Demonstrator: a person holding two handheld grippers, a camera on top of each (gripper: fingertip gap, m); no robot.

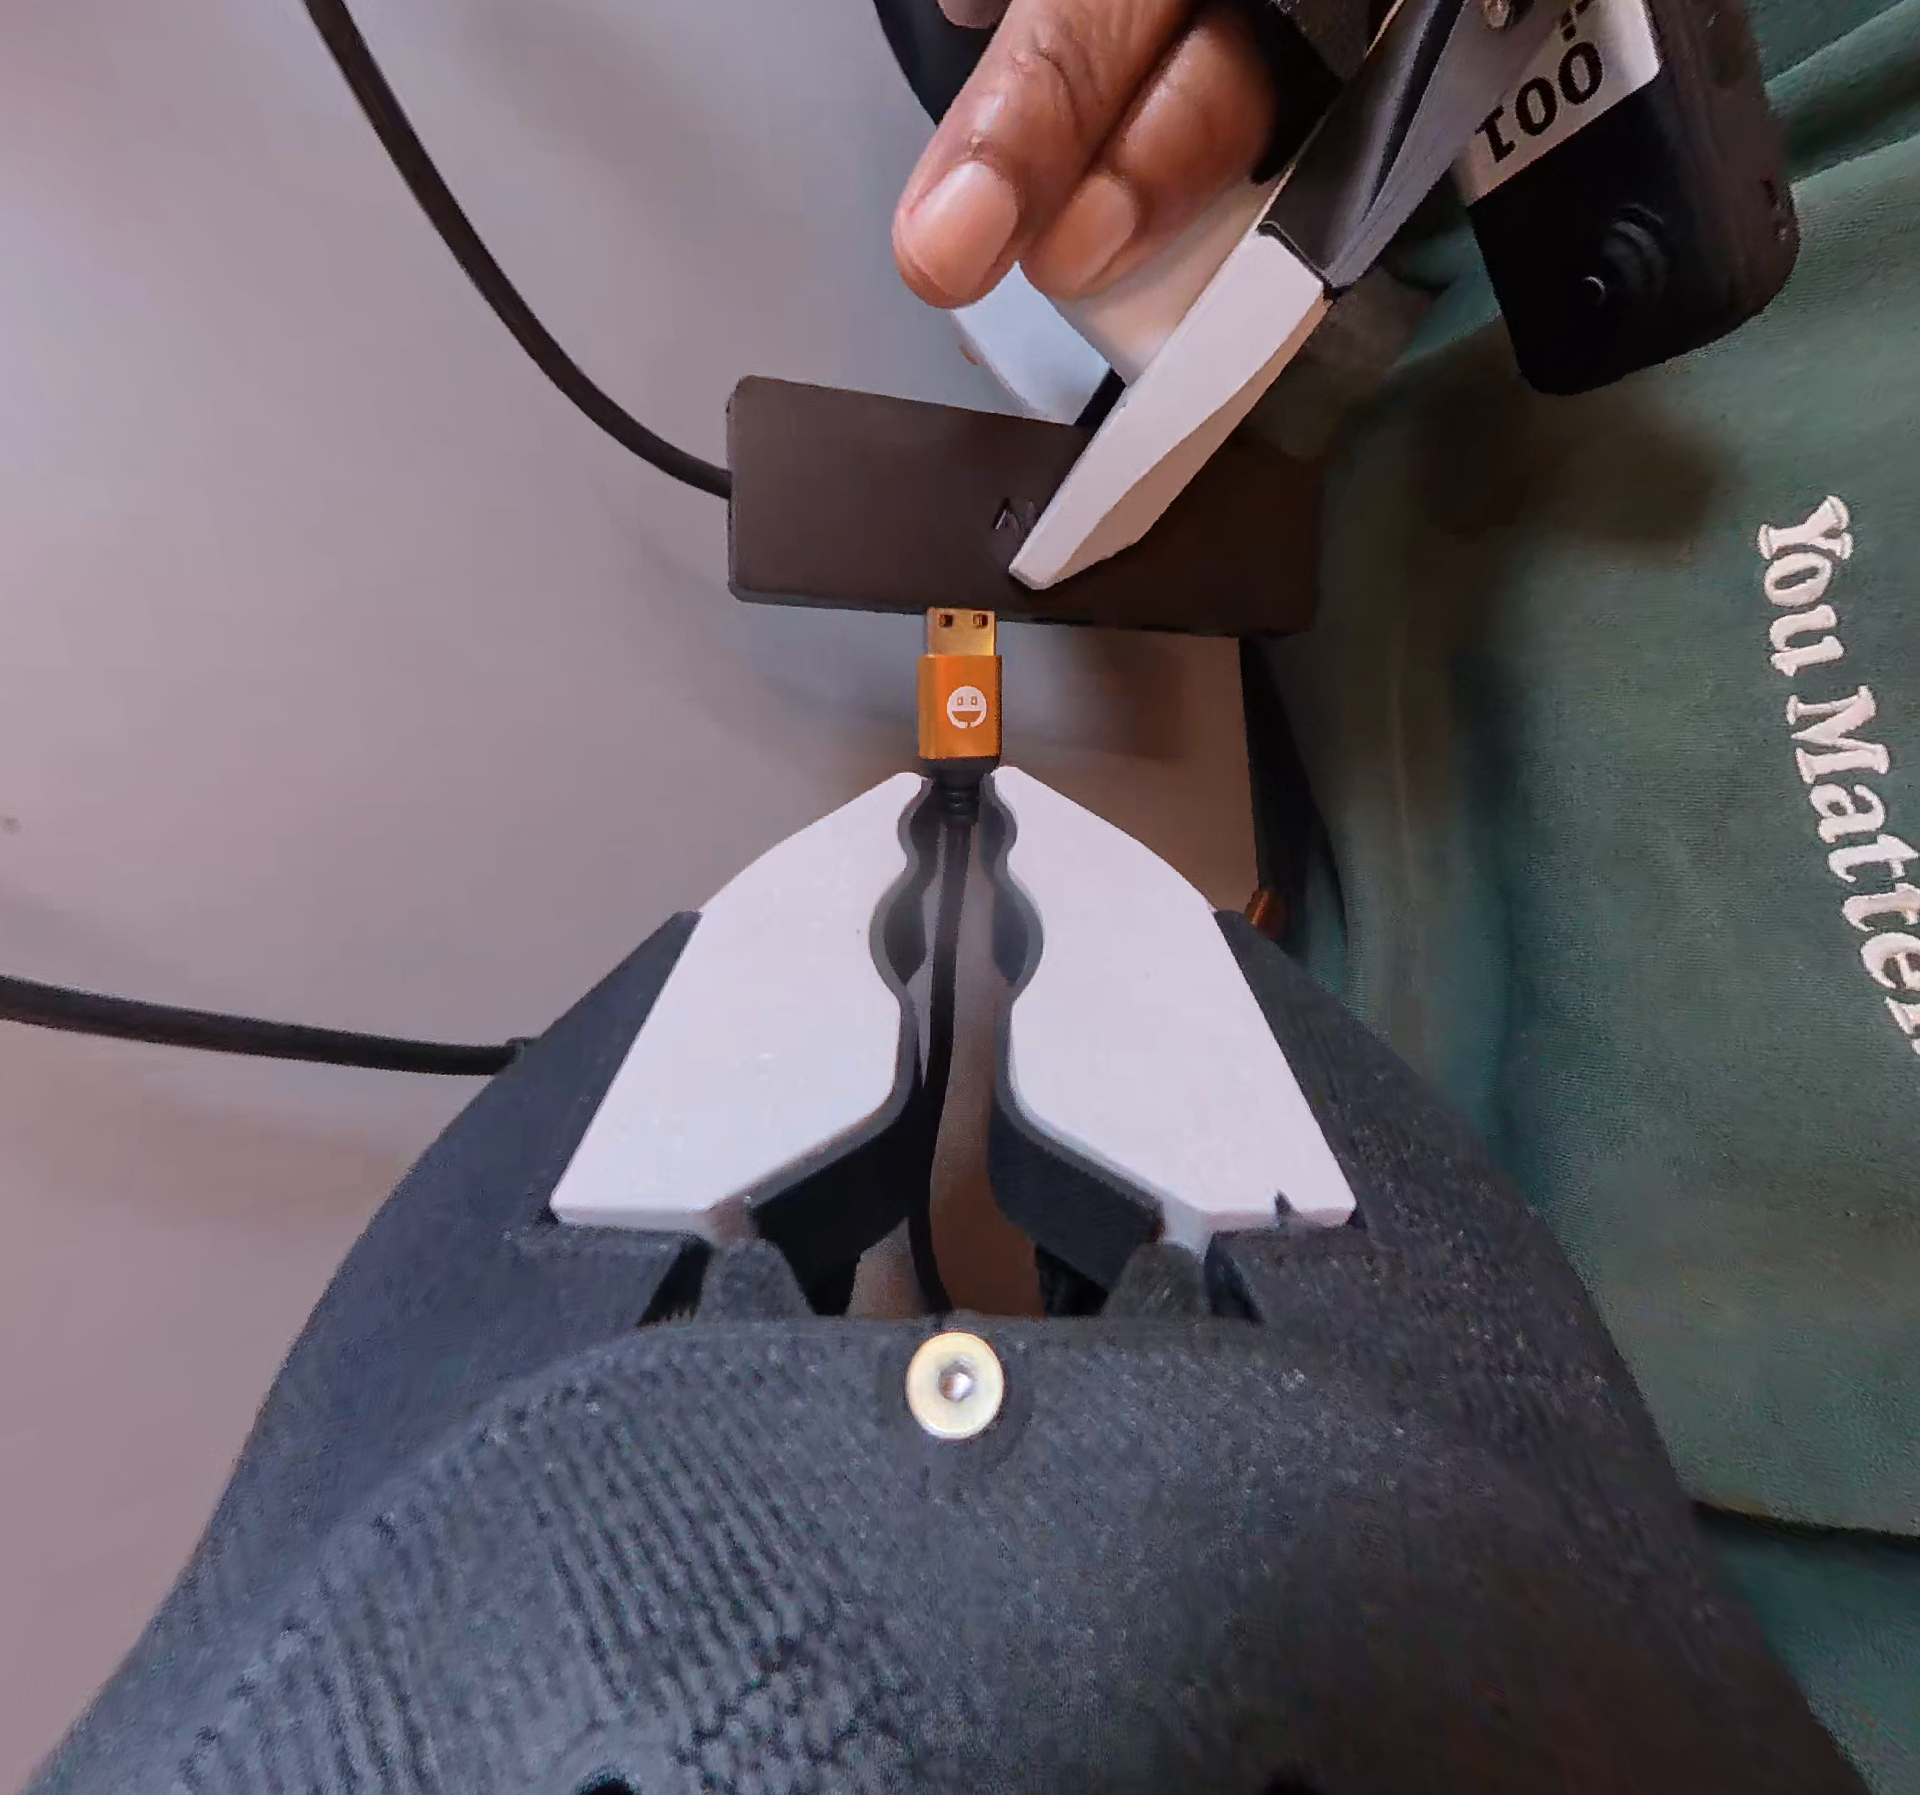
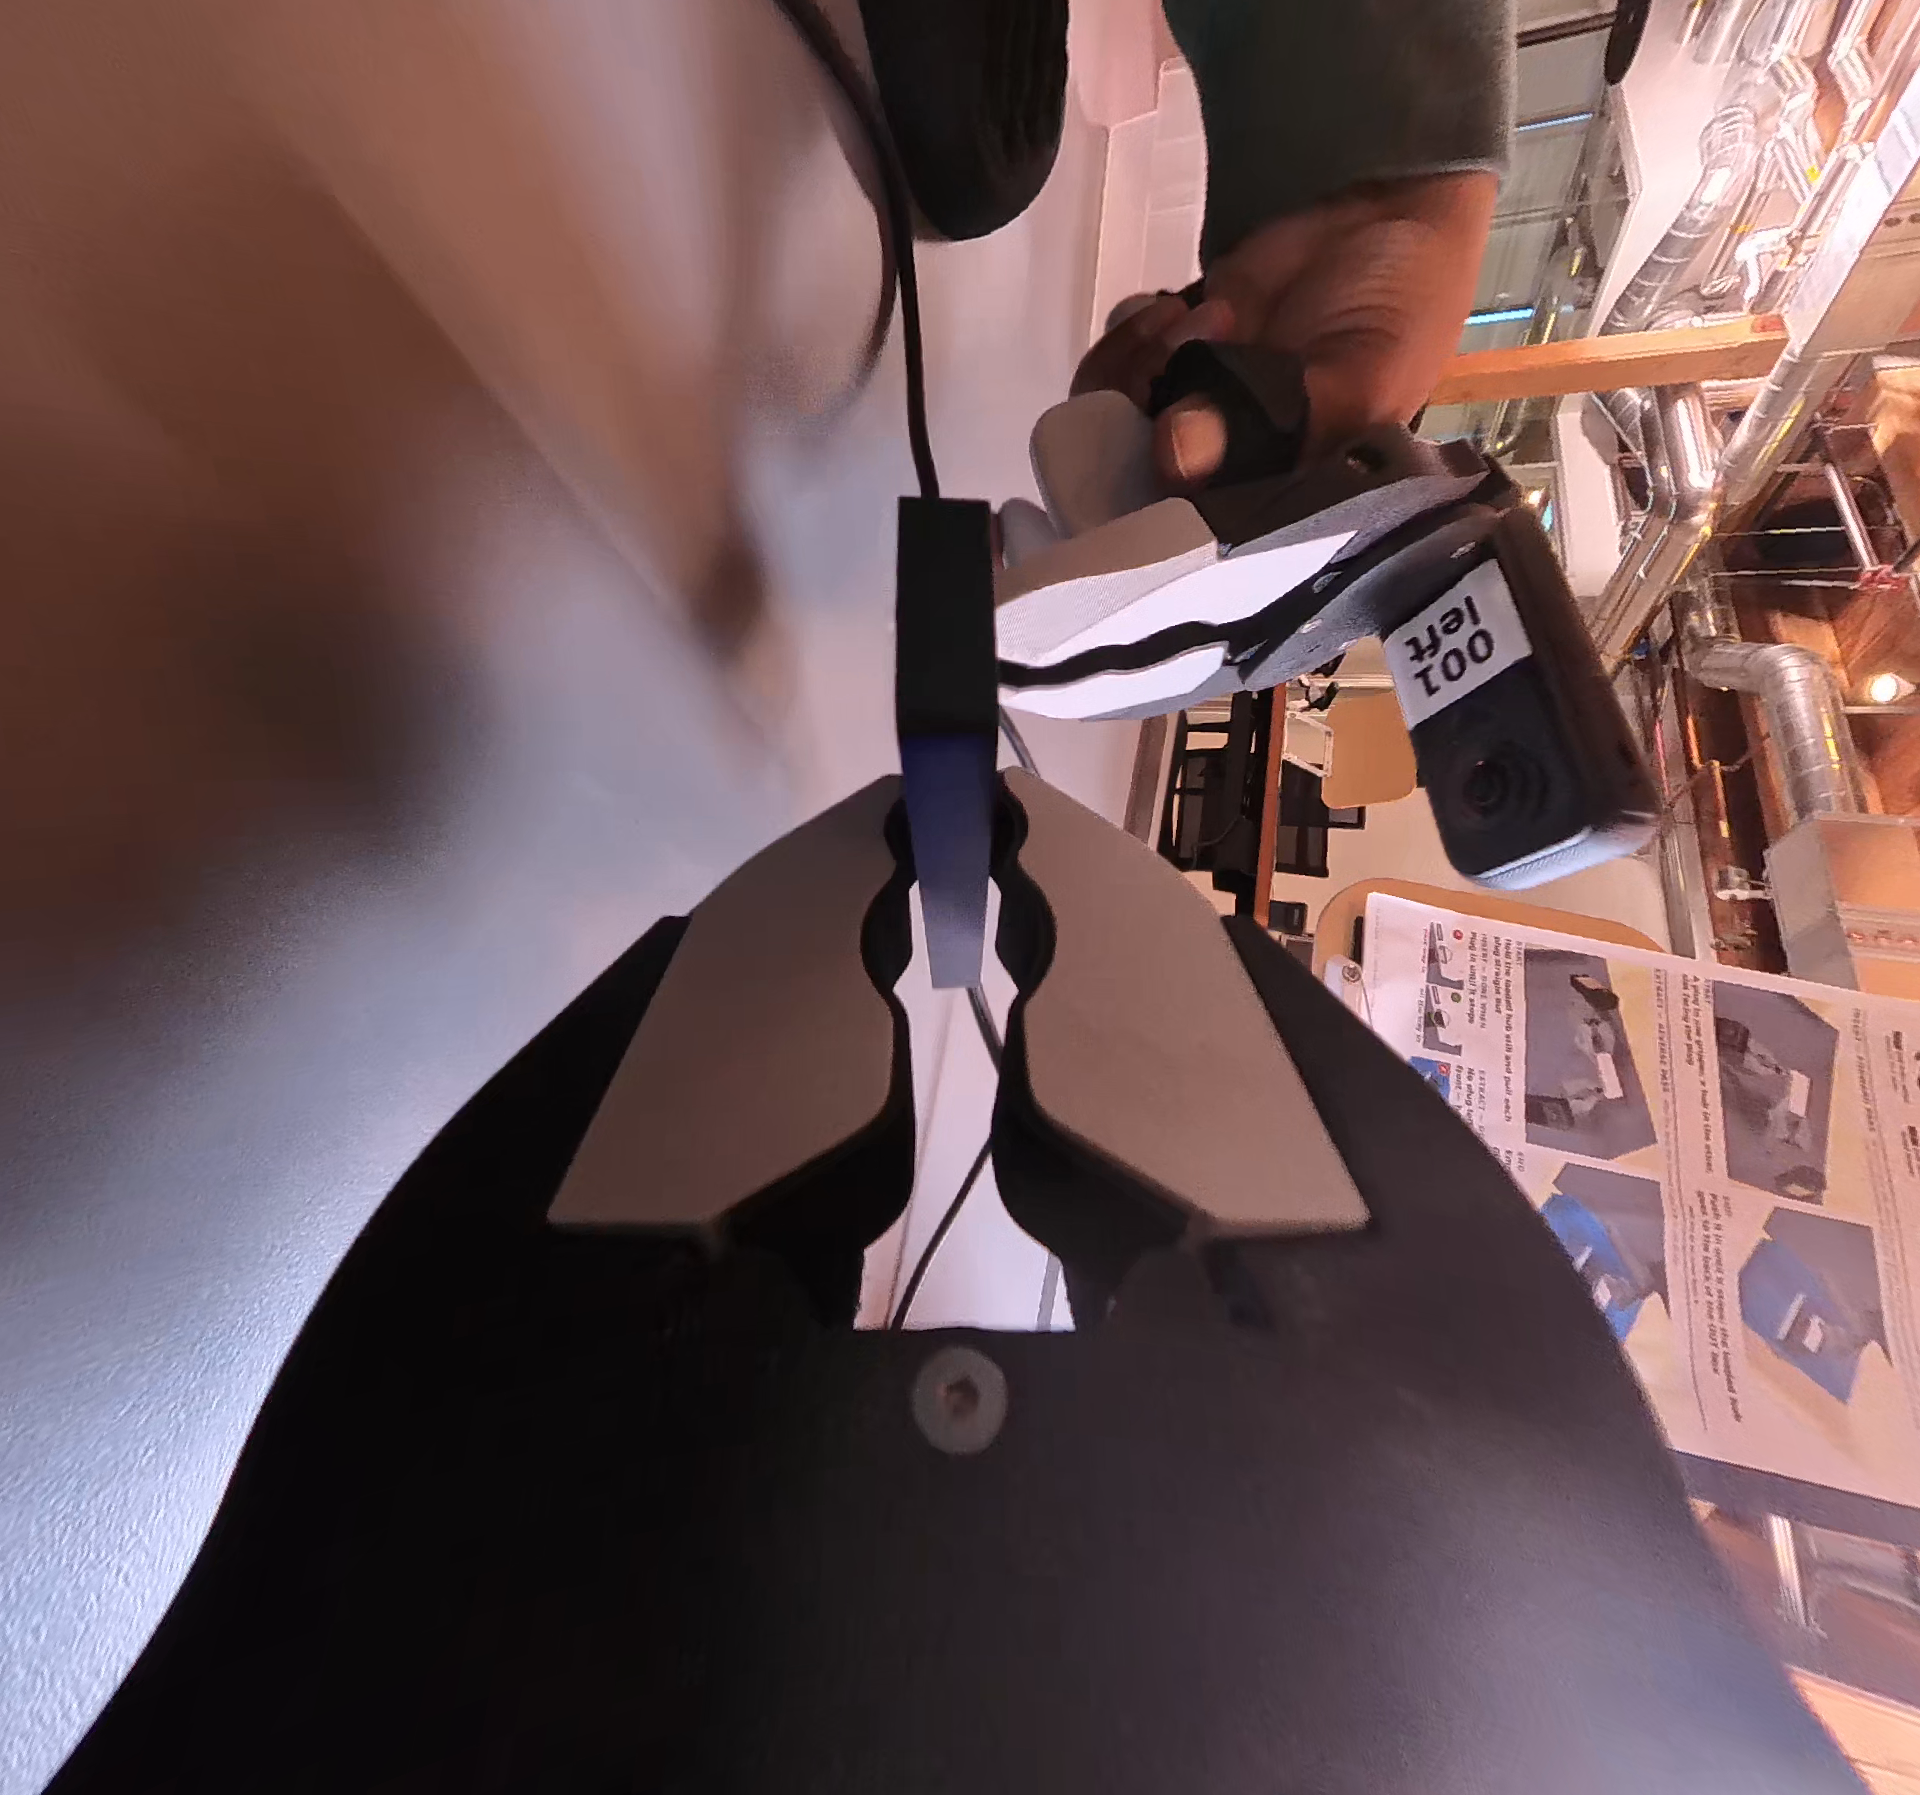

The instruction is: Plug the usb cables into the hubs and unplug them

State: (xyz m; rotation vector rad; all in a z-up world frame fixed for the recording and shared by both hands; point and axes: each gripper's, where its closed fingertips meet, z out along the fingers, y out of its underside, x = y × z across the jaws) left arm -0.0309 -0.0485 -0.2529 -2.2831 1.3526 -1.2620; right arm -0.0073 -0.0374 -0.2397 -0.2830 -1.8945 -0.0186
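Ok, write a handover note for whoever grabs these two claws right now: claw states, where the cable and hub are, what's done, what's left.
Left claw: shut on the black cable just behind the orange USB plug.
Right claw: shut on one end of the black hub, held in the air.
Plug's gold tip sits at the hub's port edge, most of the metal still showing, so not seated.
Whether it is going in or coming out cannot be told.
Left: if inserting, push it home, then unplug.
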